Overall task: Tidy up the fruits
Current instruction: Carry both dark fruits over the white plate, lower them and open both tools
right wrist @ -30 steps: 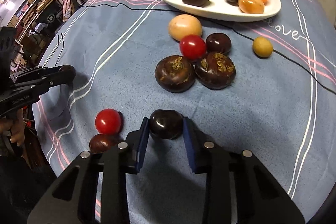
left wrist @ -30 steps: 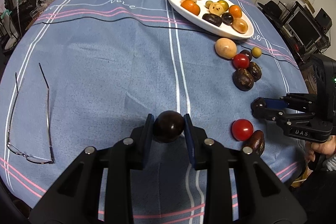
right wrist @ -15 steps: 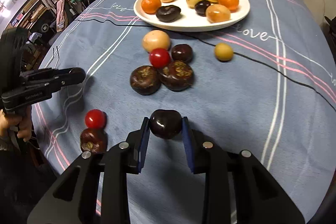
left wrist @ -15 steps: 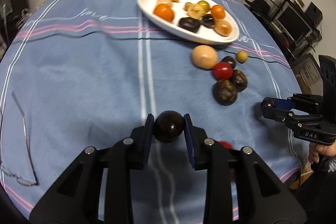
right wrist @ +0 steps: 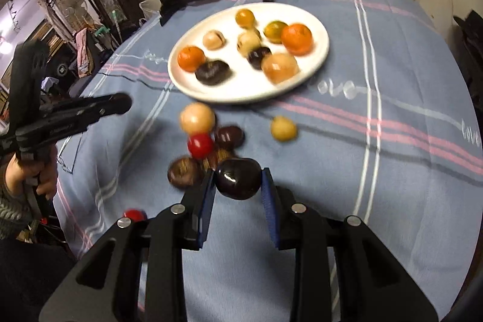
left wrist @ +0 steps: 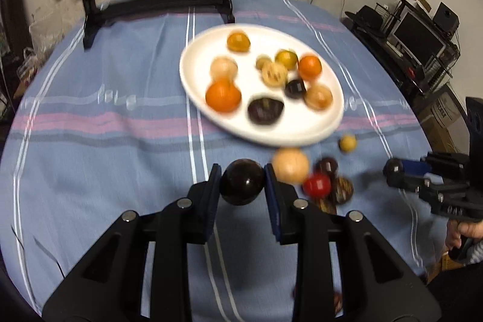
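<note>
A: Both loaded? The left gripper [left wrist: 243, 181] is clamped on a dark round fruit [left wrist: 242, 181], the right gripper [right wrist: 238, 180] pinching a dark plum [right wrist: 238, 177]

B: Yes. The white plate [left wrist: 193, 71] lies straight ahead beyond both, on the blue tablecloth [left wrist: 105, 156]; the left looks nearer, I'd say

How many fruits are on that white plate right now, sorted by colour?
On the plate:
Bright orange fruits: 2
Dark fruits: 2
Yellow, tan or pale fruits: 6
Total: 10
</note>
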`<state>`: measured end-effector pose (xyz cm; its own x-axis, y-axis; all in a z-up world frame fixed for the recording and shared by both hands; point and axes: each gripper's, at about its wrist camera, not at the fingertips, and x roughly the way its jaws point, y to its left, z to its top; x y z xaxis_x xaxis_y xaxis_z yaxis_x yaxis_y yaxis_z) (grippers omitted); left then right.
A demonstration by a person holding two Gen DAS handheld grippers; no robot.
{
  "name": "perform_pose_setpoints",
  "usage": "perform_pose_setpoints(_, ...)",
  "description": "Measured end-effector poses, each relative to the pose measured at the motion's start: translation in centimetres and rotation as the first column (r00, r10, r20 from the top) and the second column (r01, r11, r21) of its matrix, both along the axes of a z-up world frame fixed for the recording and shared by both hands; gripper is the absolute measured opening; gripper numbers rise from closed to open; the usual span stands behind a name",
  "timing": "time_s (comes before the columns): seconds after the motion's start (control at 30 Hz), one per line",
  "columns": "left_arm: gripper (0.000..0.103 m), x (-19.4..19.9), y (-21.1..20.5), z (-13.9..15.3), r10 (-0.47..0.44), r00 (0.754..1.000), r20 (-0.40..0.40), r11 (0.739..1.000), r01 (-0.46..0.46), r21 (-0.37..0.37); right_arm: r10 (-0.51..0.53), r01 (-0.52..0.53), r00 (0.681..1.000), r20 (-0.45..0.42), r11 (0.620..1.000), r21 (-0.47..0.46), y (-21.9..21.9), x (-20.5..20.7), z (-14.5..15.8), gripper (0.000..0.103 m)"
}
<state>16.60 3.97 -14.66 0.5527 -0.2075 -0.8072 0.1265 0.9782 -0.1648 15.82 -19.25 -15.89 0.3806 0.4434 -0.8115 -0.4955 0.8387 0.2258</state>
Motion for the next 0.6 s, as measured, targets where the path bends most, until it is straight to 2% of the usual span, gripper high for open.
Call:
perform_pose_setpoints(0.27, 0.029, 9.2, -0.8, 1.6, -0.022, 0.999, 0.042, 1.000, 0.022, 0.002, 0.071, -0.070, 0.997, 0.041, 0.997, -0.013, 4.1, 5.0, 1.1, 0.031)
perform_pose_setpoints(0.43, 0.029, 14.3, -2.5, 0.4, -0.064, 0.998, 0.029, 0.998, 0.064, 0.009, 0.108, -0.107, 0.994, 0.023, 0.994, -0.027, 6.6, 7.7, -0.5, 0.031)
perform_pose_setpoints(0.6, 0.029, 17.7, -3.7, -1.8, -0.092, 0.996, 0.002, 0.996, 0.092, 0.004, 0.093, -0.093, 0.996, 0.003, 0.995, -0.025, 7.3, 9.6, -2.1, 0.031)
